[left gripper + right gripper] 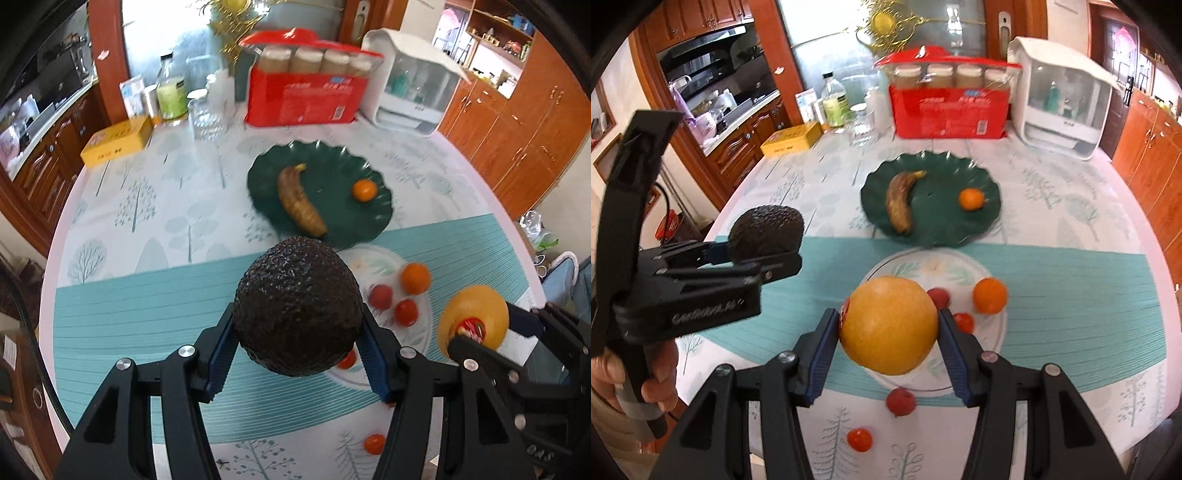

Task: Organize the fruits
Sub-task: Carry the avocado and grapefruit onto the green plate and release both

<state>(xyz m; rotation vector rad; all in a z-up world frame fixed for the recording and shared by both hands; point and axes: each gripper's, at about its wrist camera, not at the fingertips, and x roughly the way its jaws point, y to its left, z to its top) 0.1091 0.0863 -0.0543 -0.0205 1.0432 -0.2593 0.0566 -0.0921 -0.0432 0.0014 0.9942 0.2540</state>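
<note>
The left gripper (297, 317) clamps a dark, rough-skinned avocado (298, 306) between its blue pads, clear of the table. The right gripper (889, 328) clamps a large yellow-orange citrus fruit (888, 325) in the same way, above the clear glass plate (999, 332).

Left wrist view: the citrus fruit (476, 317) appears at the right edge, and a red sticker on its near face is visible; the right wrist view shows only a sliver of that sticker. This view also shows a blue shoe on the floor beyond the table edge.

Right wrist view: the left gripper (764, 254) appears from the side, with the avocado (766, 232) protruding above its fingers, and the hand (653, 380) around its handle is visible. Two small red fruits lie on the tablecloth in front of the glass plate; the left wrist view shows only one of them.

Both views: the green scalloped plate (931, 229) sits beyond the glass plate and holds a browned banana (901, 201) and a small orange (971, 199), well apart. The glass plate carries one orange (990, 295) and small red fruits.
</note>
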